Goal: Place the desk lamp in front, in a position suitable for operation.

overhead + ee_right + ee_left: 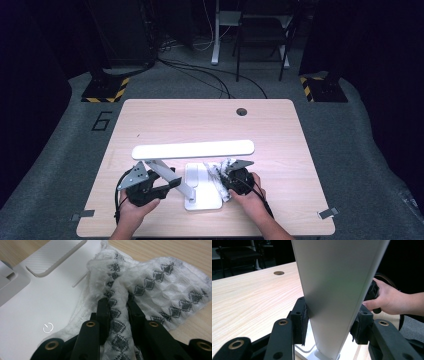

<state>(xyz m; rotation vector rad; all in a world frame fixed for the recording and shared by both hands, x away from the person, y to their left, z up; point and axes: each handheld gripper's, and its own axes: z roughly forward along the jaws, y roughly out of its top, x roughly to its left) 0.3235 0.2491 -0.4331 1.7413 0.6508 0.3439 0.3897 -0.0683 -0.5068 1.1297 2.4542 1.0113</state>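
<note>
Left tool (329, 322) clenched on lamp arm (337, 290), steadying lamp near-centre on worktop (150, 120). Right tool (117, 310) grips cloth (160, 290), lying on base (45, 310) right edge; base stretches leftward from cloth.

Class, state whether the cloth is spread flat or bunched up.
Bunched up: the cloth is pinched into a ridge in the right gripper, crumpled on the lamp base.

Left gripper (329, 322) has its two black jaws pressed against either side of the flat white lamp arm (337, 290), which rises straight up the middle; pale wooden table (249, 297) with a round cable hole (278, 272) stretches behind, and a hand (387, 300) grips something black at right
</note>
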